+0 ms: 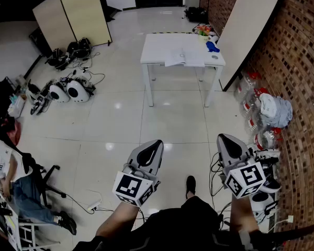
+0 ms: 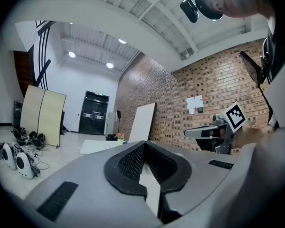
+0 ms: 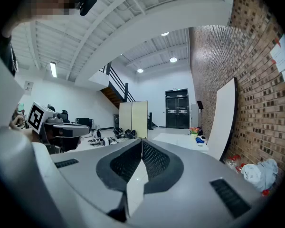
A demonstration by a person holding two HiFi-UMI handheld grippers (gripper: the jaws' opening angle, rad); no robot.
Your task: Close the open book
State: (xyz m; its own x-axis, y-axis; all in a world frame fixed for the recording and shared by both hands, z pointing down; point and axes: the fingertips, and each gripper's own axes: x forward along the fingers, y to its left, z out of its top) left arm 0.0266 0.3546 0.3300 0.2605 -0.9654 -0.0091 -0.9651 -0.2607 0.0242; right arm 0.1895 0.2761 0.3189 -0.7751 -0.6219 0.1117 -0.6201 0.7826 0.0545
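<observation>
The open book point(image 1: 182, 58) lies flat on a white table point(image 1: 162, 45) far across the room in the head view. Both grippers are held close to my body, well short of the table. My left gripper point(image 1: 156, 143) is shut with nothing between its jaws. My right gripper point(image 1: 223, 137) is shut and empty too. In the left gripper view the jaws point(image 2: 143, 144) meet at the tip, and the table point(image 2: 97, 147) shows small beyond them. The right gripper view has its shut jaws point(image 3: 141, 141) pointing toward the table point(image 3: 180, 139); the book is too small to make out there.
A blue object point(image 1: 212, 47) and small items sit at the table's far right. A white board point(image 1: 251, 25) leans on the brick wall, with bottles and a bag point(image 1: 275, 111) below it. Folding panels point(image 1: 73, 12), gear point(image 1: 68, 90) and a seated person point(image 1: 10, 177) are at left.
</observation>
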